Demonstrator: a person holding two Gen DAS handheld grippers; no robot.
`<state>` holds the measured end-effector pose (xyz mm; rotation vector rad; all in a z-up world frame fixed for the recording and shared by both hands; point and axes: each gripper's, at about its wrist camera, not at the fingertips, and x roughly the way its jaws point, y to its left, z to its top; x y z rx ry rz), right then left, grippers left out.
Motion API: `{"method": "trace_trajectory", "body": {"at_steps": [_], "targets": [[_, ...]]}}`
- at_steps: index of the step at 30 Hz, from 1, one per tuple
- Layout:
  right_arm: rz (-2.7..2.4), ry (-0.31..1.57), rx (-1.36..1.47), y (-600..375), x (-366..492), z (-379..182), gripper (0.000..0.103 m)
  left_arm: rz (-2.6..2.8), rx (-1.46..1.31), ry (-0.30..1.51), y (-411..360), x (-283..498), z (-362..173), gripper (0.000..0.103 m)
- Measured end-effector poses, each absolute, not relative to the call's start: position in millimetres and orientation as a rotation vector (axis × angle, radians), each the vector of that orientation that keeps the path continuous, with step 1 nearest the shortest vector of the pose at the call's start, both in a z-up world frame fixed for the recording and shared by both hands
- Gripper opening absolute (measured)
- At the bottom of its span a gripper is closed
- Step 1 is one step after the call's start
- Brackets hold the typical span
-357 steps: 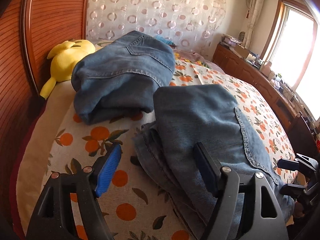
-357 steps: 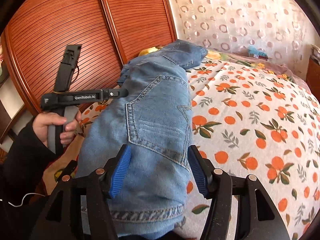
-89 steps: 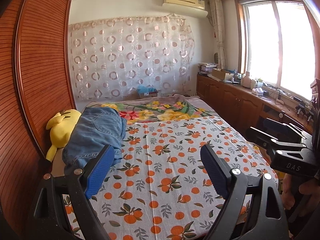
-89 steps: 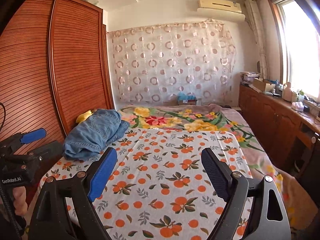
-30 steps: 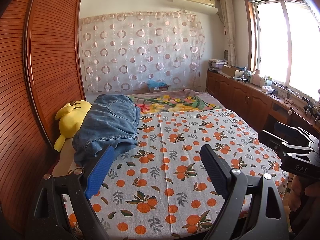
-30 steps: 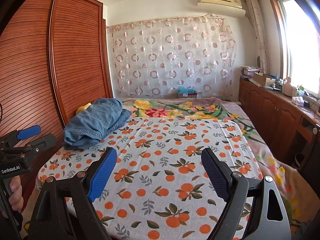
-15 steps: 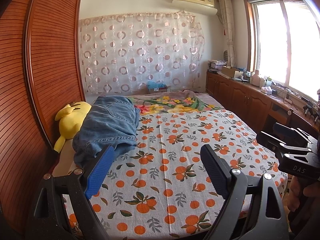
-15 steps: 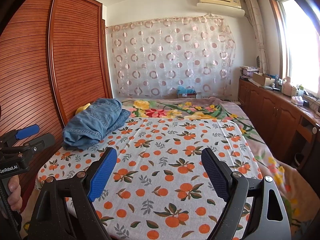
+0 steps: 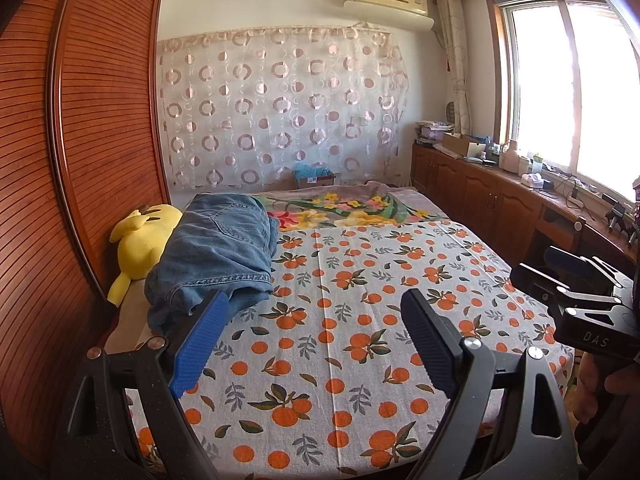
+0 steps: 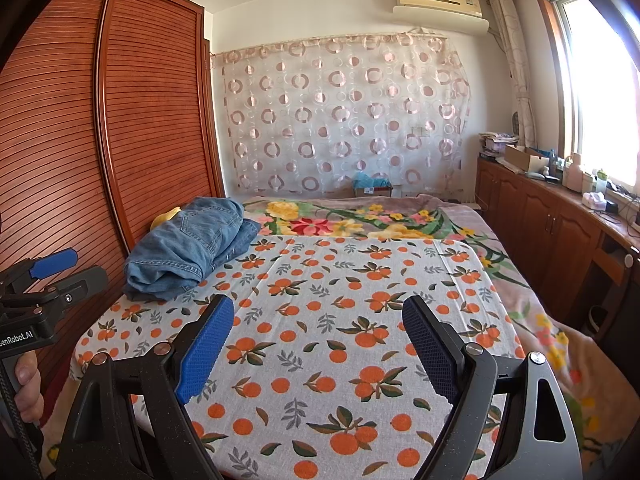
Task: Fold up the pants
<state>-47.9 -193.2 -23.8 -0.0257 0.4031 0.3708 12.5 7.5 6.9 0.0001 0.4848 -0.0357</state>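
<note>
Folded blue denim pants [image 9: 218, 254] lie stacked in a pile at the far left of the bed, beside the wardrobe; the right wrist view shows the same pile [image 10: 188, 246]. My left gripper [image 9: 316, 340] hangs open over the near end of the orange-print sheet [image 9: 360, 320], nothing between its blue pads. My right gripper [image 10: 318, 344] is open too, held back from the bed with only the sheet [image 10: 340, 320] beyond it. Each view catches the other gripper at its edge, held in a hand.
A yellow plush toy [image 9: 146, 236] sits behind the pants against the wooden wardrobe [image 9: 80, 160]. A floral blanket [image 9: 344, 210] covers the far end of the bed. Wooden cabinets [image 9: 500, 204] with clutter run under the window on the right.
</note>
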Motion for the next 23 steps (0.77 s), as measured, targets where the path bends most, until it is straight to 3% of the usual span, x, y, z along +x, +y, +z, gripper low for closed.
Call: {"method": "trace_trajectory", "body": {"at_steps": [23], "targets": [[0.367, 0.401, -0.024, -192.3, -48.7, -23.7, 0.087, -0.036, 0.000, 0.480, 5.4, 13.8, 5.3, 0.088]]}}
